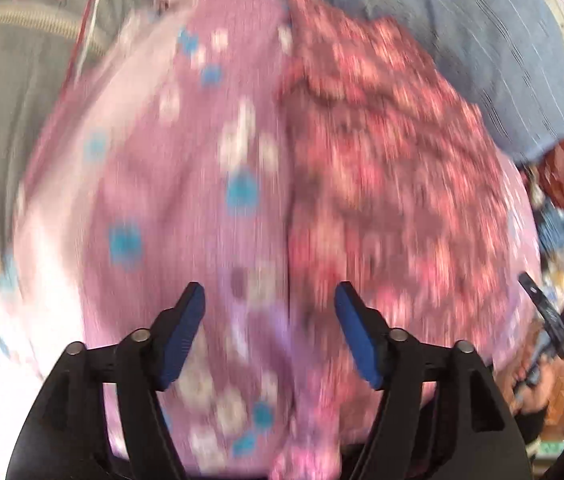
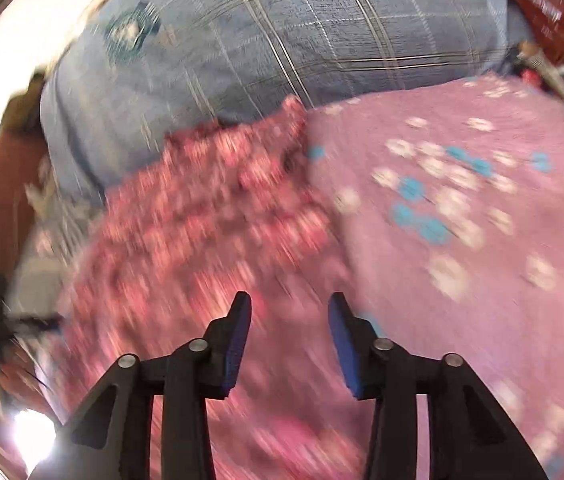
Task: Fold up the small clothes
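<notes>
Both frames motion-blurred, fine detail lost. My left gripper [image 1: 269, 300] jaws apart, nothing between pads. My right gripper [image 2: 290, 312] jaws apart too, narrower gap, empty. Red floral garment [image 1: 382, 152] lay on pink flowered sheet [image 1: 153, 168], near side under my tongs, far edge against blue plaid pillow [image 2: 282, 28]. Judged garment light, soft, limp, likely to sag and bunch; no stiffness. Best hold: pinch hem or corner at near edge, one tong per side
</notes>
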A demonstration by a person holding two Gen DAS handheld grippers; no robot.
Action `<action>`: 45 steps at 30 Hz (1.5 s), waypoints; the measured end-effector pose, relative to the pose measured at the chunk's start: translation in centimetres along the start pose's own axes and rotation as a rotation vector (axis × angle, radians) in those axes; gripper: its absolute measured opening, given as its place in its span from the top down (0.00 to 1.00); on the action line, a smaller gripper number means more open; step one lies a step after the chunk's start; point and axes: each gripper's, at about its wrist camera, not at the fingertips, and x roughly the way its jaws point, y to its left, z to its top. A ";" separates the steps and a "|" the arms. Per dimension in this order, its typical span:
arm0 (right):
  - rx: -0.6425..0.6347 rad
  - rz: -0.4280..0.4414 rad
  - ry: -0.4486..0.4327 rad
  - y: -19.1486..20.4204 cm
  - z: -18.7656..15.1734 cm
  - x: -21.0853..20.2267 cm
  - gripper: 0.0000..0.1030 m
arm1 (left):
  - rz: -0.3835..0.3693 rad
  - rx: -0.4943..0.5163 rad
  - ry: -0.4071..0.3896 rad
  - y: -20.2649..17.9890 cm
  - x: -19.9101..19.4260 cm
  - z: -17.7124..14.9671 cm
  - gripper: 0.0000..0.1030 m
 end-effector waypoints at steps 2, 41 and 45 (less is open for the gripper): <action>-0.018 -0.015 0.013 -1.0 -2.6 -1.2 0.57 | -0.053 0.018 0.048 -0.2 0.5 -2.9 0.34; 0.037 0.257 0.079 -2.4 -12.3 -3.4 0.91 | 0.006 0.322 0.065 -5.6 3.1 -11.8 0.95; 0.053 0.273 0.071 -2.6 -12.6 -3.0 0.95 | -0.091 0.254 0.043 -4.7 1.9 -11.5 0.95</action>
